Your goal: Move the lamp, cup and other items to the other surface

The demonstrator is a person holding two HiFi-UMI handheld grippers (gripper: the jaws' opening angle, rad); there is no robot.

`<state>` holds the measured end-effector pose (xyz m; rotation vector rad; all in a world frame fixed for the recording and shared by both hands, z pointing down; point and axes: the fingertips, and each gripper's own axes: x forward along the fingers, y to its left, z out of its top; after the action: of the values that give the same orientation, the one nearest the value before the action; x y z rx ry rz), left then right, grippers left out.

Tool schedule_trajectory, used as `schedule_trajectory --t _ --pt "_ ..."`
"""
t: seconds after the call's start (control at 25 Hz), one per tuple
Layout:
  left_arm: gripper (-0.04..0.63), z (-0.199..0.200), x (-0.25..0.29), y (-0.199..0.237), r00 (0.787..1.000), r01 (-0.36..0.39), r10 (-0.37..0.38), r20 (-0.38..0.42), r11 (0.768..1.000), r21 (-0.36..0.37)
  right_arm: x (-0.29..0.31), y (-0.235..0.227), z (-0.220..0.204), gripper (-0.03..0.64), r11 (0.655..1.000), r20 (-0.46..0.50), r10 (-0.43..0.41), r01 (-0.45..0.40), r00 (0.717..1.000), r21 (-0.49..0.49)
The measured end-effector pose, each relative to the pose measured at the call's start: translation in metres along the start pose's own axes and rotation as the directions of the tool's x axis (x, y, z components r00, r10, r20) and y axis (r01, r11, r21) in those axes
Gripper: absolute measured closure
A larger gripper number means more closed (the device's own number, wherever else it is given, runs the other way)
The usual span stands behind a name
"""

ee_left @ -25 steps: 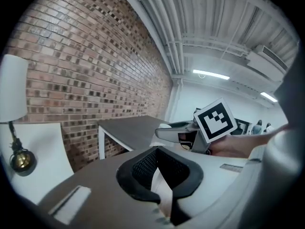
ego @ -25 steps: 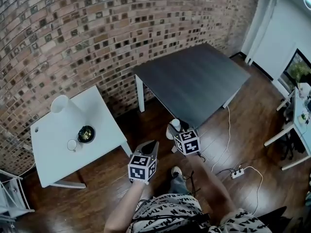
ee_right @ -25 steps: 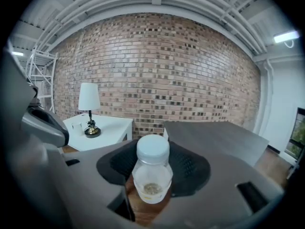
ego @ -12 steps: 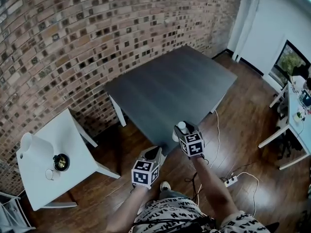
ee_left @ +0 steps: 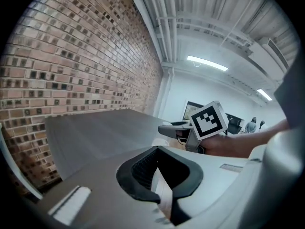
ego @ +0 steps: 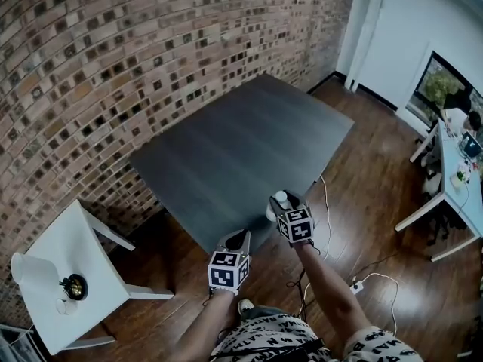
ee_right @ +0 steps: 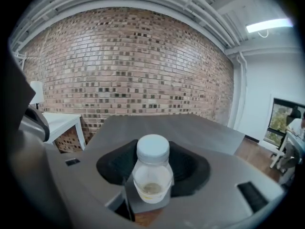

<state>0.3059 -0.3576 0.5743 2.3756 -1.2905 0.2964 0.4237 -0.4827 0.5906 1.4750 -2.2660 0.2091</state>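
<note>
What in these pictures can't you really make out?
- Head view: what lies in the dark dish on the white table, too small.
- Head view: the lamp's base, hidden under its shade.
- Right gripper view: what the dregs in the bottle are, too blurred.

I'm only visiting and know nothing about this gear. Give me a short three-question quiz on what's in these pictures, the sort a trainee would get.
1. True or false: the right gripper is holding a small white-capped bottle.
2. The lamp stands on: A) the white table; B) the dark table; C) the floor.
3. Fill in: the wall is built of ____.
Key: 1 true; 2 A; 3 brick.
</note>
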Motion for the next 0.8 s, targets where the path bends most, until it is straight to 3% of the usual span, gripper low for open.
schedule_trajectory --t 0.4,0.8 --pt "0.592 -0.009 0.04 0.018 0.999 -0.026 0.024 -0.048 0.999 -0.032 0.054 -0.068 -0.012 0.4 0.996 -0.006 -0.063 0.063 0.998 0.063" --pt "0.592 -0.015 0.034 0.037 0.997 -0.052 0.048 -0.055 0.996 -0.068 0.07 -0.094 -0.005 0.4 0.992 -0.009 -0.105 0.105 0.994 0.065"
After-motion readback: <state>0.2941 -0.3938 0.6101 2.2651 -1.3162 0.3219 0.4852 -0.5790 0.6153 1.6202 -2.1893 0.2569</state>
